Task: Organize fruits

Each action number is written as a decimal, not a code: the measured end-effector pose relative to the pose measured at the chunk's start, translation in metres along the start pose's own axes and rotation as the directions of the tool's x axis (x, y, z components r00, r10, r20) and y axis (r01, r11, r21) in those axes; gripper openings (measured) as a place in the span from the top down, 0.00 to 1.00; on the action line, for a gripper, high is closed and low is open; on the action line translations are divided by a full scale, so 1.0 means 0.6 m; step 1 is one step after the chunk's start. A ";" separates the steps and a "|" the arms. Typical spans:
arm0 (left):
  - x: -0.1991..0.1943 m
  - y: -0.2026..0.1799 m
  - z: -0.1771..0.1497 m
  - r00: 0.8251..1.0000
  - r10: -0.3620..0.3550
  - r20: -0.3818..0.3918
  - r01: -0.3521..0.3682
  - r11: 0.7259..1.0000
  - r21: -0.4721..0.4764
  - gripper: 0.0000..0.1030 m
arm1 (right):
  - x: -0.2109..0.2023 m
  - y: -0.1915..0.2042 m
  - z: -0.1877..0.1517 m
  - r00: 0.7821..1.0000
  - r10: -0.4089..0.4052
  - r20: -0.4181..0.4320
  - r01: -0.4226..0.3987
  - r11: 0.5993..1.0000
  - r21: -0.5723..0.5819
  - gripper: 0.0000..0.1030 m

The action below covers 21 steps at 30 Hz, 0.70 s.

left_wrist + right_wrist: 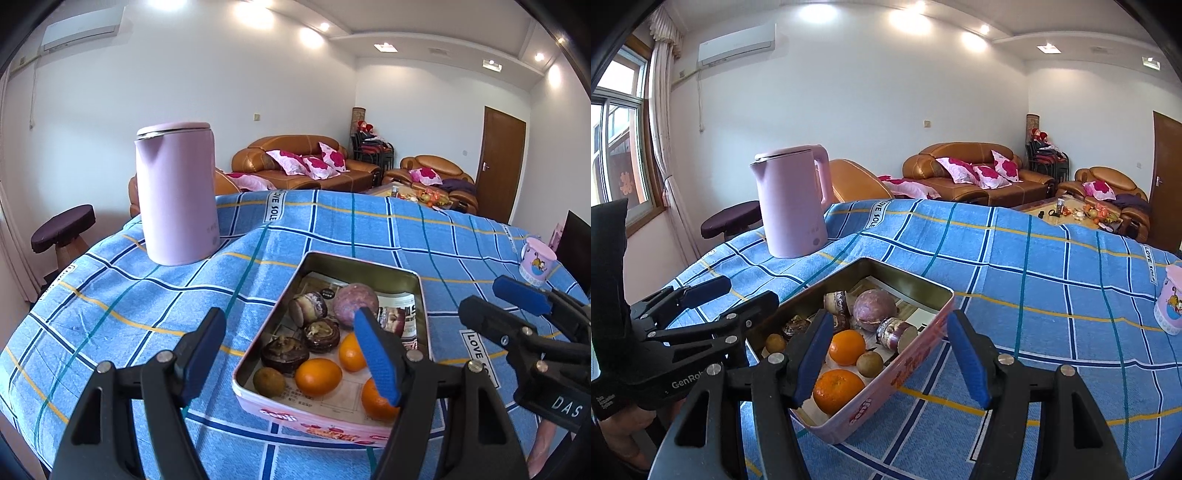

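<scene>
Pink plastic is catching my eye first at the left: I am seeing a tall pink kettle (pixel 176 192) standing upright on the blue checked cloth (pixel 110 295) that is covering the tabletop, well apart from the fruit. Moving right, I am holding the left gripper (pixel 291 354) with its jaws standing apart and nothing between them; its left finger is hanging over bare cloth and its right one over the tin. That open pink tin (pixel 421 291) is lying on the cloth just ahead, lined with printed paper. Inside it I am counting three oranges (pixel 318 376) toward the near end, a small brownish round fruit (pixel 269 380) at the near left corner, several dark, shrivelled fruits (pixel 284 352) in the middle and a round purple one (pixel 355 302) at the far end. Further right, the right gripper (pixel 892 356) is also gaping with nothing clasped, its left finger hovering over the oranges and its right one outside the tin's right wall. At the far right a small pink cup (pixel 537 264) is sitting on the cloth near the tabletop's edge.
</scene>
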State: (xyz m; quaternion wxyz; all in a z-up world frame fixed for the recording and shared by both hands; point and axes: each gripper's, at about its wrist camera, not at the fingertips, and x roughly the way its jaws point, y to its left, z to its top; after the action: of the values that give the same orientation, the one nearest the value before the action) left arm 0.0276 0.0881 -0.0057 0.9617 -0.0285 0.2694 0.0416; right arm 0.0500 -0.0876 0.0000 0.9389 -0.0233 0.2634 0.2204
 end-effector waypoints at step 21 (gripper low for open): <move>0.008 -0.021 -0.006 1.000 -0.004 -0.022 0.005 0.999 0.033 0.28 | -0.001 -0.012 -0.008 1.000 -0.004 0.000 0.004 1.000 0.017 0.36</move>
State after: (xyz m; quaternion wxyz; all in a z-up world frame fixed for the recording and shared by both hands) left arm 0.0311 0.0756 -0.0107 0.9591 -0.0135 0.2807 0.0347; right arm 0.0501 -0.0951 -0.0040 0.9395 -0.0161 0.2651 0.2163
